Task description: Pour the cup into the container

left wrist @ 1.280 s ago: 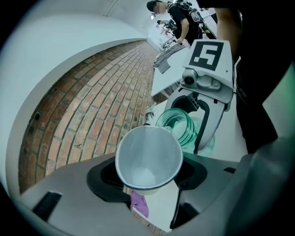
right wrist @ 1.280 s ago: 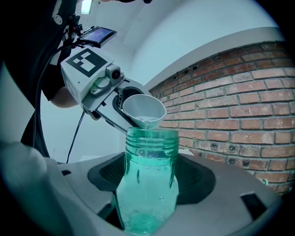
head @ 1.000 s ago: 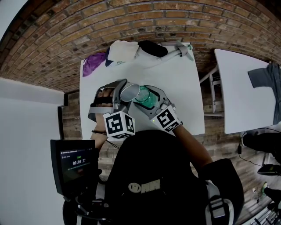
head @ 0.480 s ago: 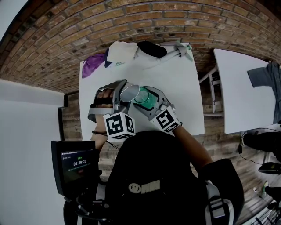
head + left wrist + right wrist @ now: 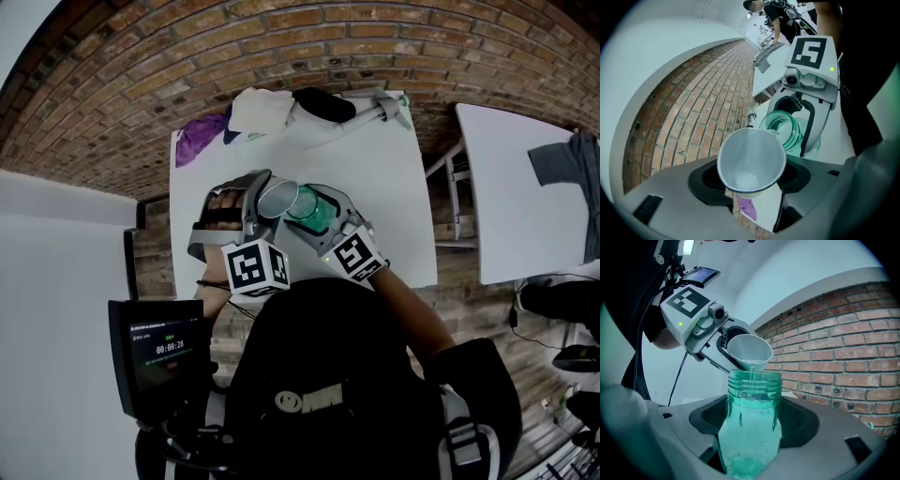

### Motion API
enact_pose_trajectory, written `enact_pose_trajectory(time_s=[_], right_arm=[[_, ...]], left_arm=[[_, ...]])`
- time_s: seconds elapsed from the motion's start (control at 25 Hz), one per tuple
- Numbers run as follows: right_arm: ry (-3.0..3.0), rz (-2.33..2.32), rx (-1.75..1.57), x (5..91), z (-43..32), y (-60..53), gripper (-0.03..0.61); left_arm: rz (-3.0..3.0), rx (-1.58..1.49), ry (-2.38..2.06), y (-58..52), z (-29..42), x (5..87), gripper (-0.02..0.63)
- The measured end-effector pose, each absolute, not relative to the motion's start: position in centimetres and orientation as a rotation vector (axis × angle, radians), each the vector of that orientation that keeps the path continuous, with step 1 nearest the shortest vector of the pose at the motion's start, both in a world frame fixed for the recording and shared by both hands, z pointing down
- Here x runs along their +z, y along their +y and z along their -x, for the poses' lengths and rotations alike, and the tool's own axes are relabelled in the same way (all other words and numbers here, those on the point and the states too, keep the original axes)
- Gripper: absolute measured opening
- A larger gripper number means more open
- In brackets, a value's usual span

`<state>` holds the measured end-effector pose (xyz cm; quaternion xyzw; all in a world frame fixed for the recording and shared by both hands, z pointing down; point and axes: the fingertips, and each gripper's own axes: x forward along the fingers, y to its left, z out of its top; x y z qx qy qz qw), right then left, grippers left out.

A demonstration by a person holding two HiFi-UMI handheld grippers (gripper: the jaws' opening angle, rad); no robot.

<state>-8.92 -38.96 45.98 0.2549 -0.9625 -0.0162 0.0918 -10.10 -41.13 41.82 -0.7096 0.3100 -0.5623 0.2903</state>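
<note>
My left gripper is shut on a white paper cup with a blue rim, tilted toward the right. The cup's lip hangs just over the mouth of a clear green jar, which my right gripper is shut on above the white table. In the right gripper view a thin stream runs from the cup into the jar, held upright between the jaws of the right gripper. In the left gripper view the cup shows a little liquid at its bottom, with the jar beyond it.
A purple cloth, a white cloth and a black item lie at the table's far end. A second white table stands to the right. A small timer screen sits at the lower left. The floor is brick.
</note>
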Motion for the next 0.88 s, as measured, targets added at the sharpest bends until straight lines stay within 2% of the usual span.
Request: enact_pose_trajectory(time_s=[0.88], right_arm=[[-2.862, -0.755, -0.055, 46.04, 8.79, -38.9, 0.328]], left_arm=[[1.868, -1.5, 0.822, -41.21, 9.68, 41.8, 0.285]])
